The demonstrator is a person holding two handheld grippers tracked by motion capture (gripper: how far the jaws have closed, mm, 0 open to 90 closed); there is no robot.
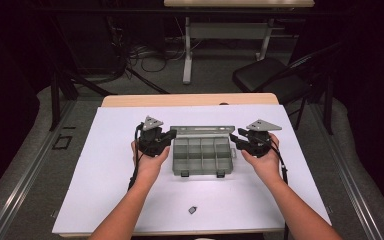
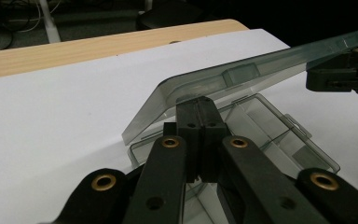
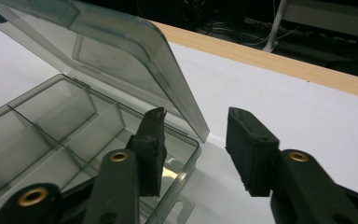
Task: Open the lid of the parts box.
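A grey see-through compartment box [image 1: 202, 159] lies in the middle of the white sheet, its lid [image 1: 200, 131] hinged at the back and standing half raised. My left gripper [image 1: 170, 135] is at the box's back left corner. In the left gripper view its jaws [image 2: 198, 112] are pressed together just under the tilted lid [image 2: 242, 74], above the box [image 2: 279, 140]; I cannot tell whether they pinch anything. My right gripper [image 1: 234, 138] is at the right end. It [image 3: 196, 116] is open, one finger [image 3: 151, 140] inside the box [image 3: 51, 135], the other outside, with the lid's [image 3: 121, 51] corner between them.
A small dark piece [image 1: 192, 210] lies on the white sheet [image 1: 105, 165] near the front edge. The wooden tabletop [image 1: 190, 99] shows along the back. Behind the table stand a black chair [image 1: 270, 77], a second table's leg [image 1: 186, 50] and floor cables.
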